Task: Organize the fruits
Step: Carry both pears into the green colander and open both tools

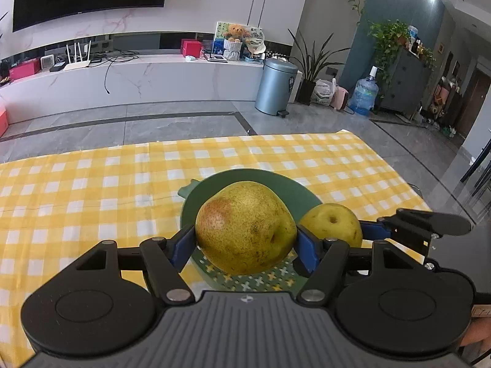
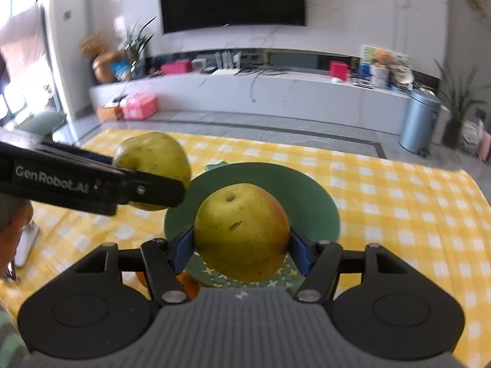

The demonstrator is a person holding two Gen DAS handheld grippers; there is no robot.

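Both jaws pinch a pear: left gripper (image 1: 245,239) and right gripper (image 2: 242,242) should lower gently onto the green plate (image 1: 294,187) before spreading.

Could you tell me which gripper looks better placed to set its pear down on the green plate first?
Probably the right. The right gripper holds its pear over the middle of the green plate, while the left gripper holds the other pear nearer the plate's left edge.

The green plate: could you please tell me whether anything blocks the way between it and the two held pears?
Nothing visible does. The left gripper holds its pear and the right gripper its pear above the bare green plate.
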